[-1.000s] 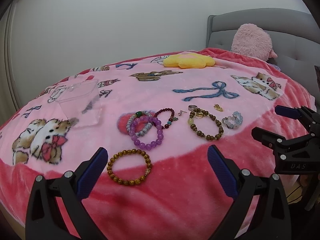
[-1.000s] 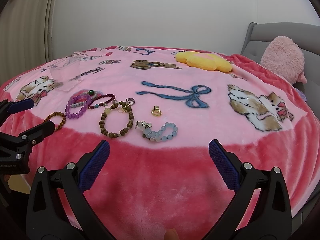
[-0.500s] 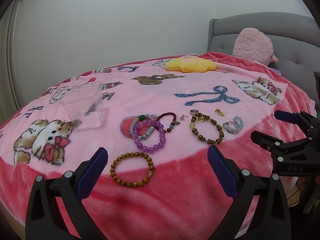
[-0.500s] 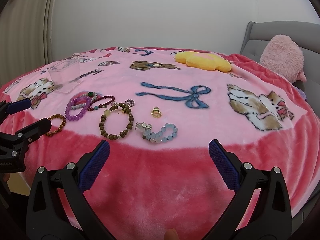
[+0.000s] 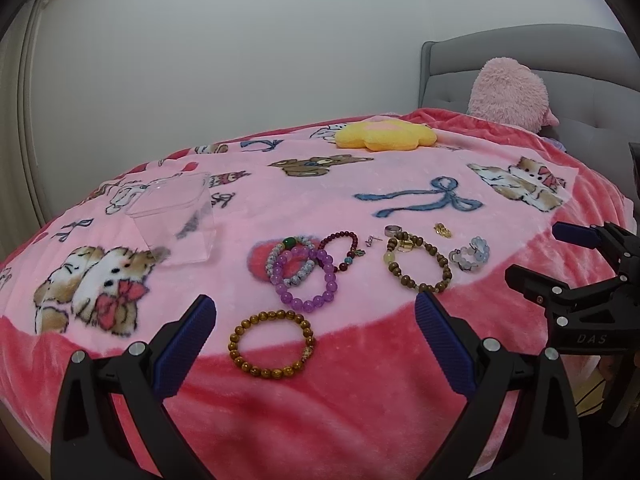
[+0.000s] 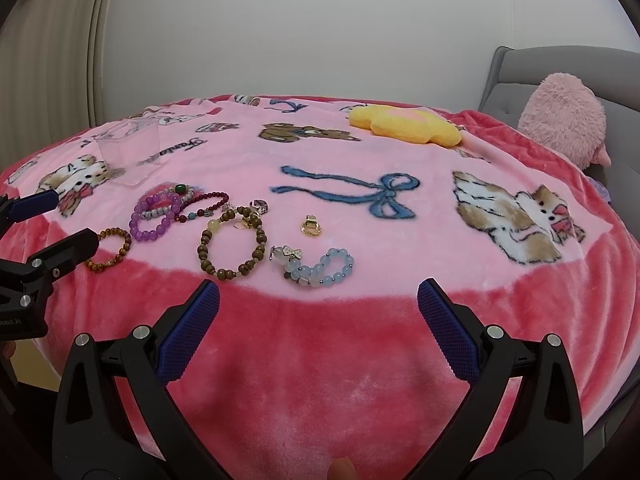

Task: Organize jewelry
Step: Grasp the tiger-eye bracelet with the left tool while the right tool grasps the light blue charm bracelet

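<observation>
The jewelry lies flat in a loose row along the near edge of the bed's blanket (image 5: 360, 196), within your easy reach. From left to right you have the amber bead bracelet (image 5: 271, 344), the purple bead bracelet (image 5: 306, 278) overlapping a speckled one, a dark red strand (image 5: 342, 248), the brown wooden bracelet (image 5: 418, 262), a gold charm (image 6: 311, 226) and the pale blue bracelet (image 6: 318, 268). The closed loops have no heading. The pale blue one is squeezed to an oval, with its long axis running left to right. The clear box (image 5: 176, 216) stands upright and open-topped behind the row on your left, probably the intended container, and looks empty. Your left claw (image 5: 316, 344) hangs released, spread wide, framing the amber bracelet. Your right claw (image 6: 318, 320) is likewise spread and empty, short of the pale blue bracelet.
</observation>
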`<state>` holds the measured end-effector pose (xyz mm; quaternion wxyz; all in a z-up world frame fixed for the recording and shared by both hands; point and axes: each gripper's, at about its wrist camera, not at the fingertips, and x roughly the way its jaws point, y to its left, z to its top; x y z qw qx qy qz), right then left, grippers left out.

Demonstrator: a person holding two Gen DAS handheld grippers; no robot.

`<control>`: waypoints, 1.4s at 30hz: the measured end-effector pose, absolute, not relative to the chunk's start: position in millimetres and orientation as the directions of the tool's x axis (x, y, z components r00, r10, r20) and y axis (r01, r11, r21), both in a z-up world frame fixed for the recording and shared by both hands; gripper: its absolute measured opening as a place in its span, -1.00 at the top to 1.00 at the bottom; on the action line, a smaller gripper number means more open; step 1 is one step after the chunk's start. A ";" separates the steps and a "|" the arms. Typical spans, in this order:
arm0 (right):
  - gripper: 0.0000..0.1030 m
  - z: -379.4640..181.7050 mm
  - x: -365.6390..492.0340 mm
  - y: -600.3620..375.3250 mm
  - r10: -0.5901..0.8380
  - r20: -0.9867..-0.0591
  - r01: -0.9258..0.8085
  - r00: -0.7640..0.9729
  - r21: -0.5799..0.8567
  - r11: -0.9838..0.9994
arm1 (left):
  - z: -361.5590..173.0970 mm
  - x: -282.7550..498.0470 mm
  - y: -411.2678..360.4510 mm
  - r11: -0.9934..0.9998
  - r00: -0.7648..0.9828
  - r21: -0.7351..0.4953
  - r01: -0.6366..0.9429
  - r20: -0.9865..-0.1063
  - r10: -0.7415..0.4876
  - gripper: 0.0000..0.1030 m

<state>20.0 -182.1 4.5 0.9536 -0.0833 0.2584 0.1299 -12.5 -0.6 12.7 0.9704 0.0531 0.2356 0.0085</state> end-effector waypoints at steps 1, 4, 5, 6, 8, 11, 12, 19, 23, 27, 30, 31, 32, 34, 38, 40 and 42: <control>-0.85 4.6 20.1 -182.1 0.204 -0.514 -0.290 0.833 -0.091 0.953 | 12.8 -12.5 -0.2 0.994 0.889 0.106 0.007 -0.456 0.042 -0.90; -0.85 4.9 20.1 -182.3 0.205 -0.513 -0.290 0.834 -0.090 0.953 | 13.1 -12.4 0.2 0.994 0.889 0.105 0.006 -0.456 0.043 -0.90; -0.85 4.9 20.0 -182.4 0.205 -0.512 -0.290 0.834 -0.091 0.953 | 13.2 -12.4 0.5 0.994 0.889 0.105 0.006 -0.456 0.042 -0.90; -0.85 4.9 20.2 -182.3 0.206 -0.511 -0.291 0.834 -0.091 0.953 | 13.2 -12.4 0.4 0.994 0.889 0.106 0.005 -0.456 0.044 -0.90; -0.85 4.8 20.1 -182.3 0.202 -0.510 -0.287 0.836 -0.093 0.953 | 13.0 -12.3 0.5 0.994 0.888 0.106 0.006 -0.457 0.044 -0.90; -0.85 5.5 18.7 -181.8 0.194 -0.479 -0.281 0.856 -0.117 0.953 | 10.4 -11.5 2.3 0.993 0.893 0.114 -0.011 -0.446 0.061 -0.90; -0.85 5.6 18.1 -181.7 0.191 -0.471 -0.279 0.861 -0.126 0.952 | 8.9 -10.6 2.6 0.992 0.892 0.122 -0.019 -0.445 0.072 -0.90; -0.85 9.4 21.9 -192.6 0.237 -0.438 -0.293 0.867 -0.063 0.954 | -0.2 -1.9 19.1 0.998 0.852 0.068 -0.008 -0.522 0.042 -0.90; -0.85 6.2 34.0 -198.2 0.303 -0.503 -0.351 0.809 0.000 0.936 | -6.6 -2.8 22.7 0.995 0.841 0.102 0.016 -0.539 0.041 -0.90; -0.85 2.3 41.3 -199.8 0.342 -0.534 -0.391 0.773 0.024 0.920 | -12.7 -2.2 25.7 0.991 0.829 0.119 0.069 -0.559 0.009 -0.90; -0.85 -4.4 46.7 -198.6 0.363 -0.552 -0.425 0.751 0.017 0.905 | -15.5 -0.8 31.0 0.992 0.824 0.105 0.068 -0.567 0.004 -0.90; -0.85 -6.8 47.9 -199.5 0.394 -0.546 -0.452 0.740 0.031 0.891 | -15.4 0.4 33.5 0.994 0.819 0.090 0.070 -0.573 -0.006 -0.90; -0.84 -8.5 49.2 -200.7 0.412 -0.544 -0.467 0.731 0.042 0.883 | -15.8 2.3 38.6 0.996 0.812 0.054 0.074 -0.583 -0.028 -0.90; -0.75 -11.1 52.2 -202.5 0.437 -0.540 -0.486 0.719 0.057 0.872 | -16.1 6.2 45.5 0.998 0.802 0.014 0.065 -0.595 -0.044 -0.82; -0.38 -13.6 60.9 -205.0 0.459 -0.550 -0.511 0.697 0.068 0.857 | -15.2 13.3 55.0 1.000 0.808 0.010 0.020 -0.589 -0.010 -0.74; -0.20 -16.0 65.9 -203.6 0.480 -0.558 -0.534 0.677 0.077 0.842 | -13.5 17.0 58.9 1.000 0.811 0.009 0.010 -0.585 -0.003 -0.62; -0.09 -17.5 69.4 -200.2 0.492 -0.564 -0.552 0.664 0.074 0.831 | -14.6 23.0 67.1 1.000 0.803 -0.025 -0.007 -0.595 -0.009 -0.57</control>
